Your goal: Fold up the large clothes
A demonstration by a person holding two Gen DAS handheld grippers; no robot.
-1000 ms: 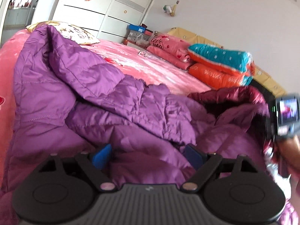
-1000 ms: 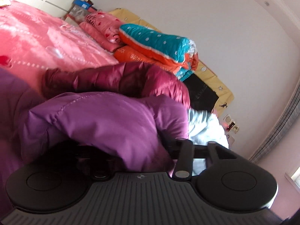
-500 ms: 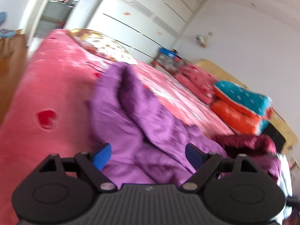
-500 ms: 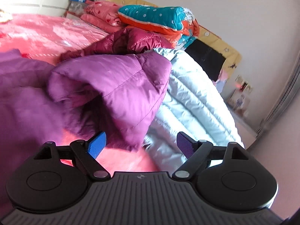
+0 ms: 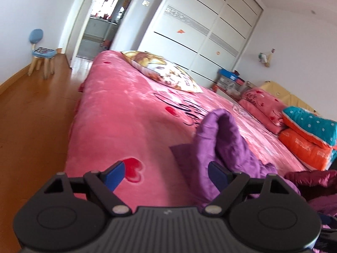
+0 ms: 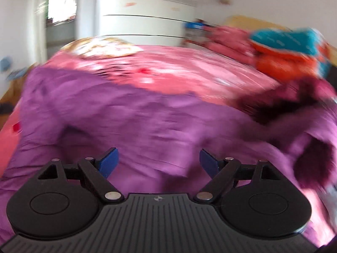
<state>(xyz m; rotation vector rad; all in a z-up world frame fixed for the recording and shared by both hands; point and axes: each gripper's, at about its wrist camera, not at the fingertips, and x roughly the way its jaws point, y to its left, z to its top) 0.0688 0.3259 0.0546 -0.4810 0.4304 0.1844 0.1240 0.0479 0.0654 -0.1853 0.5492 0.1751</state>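
- The left gripper (image 5: pixel 166 174) is standing wide with nothing between its blue pads; it is now facing bare pink bedspread (image 5: pixel 126 113) and the wooden floor, where a second ago it was buried in purple folds.
- The purple padded jacket (image 6: pixel 130 116) is lying loosely heaped on the bed, one sleeve end (image 5: pixel 221 130) sticking up just right of the left gripper.
- The right gripper (image 6: pixel 159 161) is gaping empty above the jacket; having let go of the fold it clamped earlier, it is swinging across, so a fresh grasp probably comes next.
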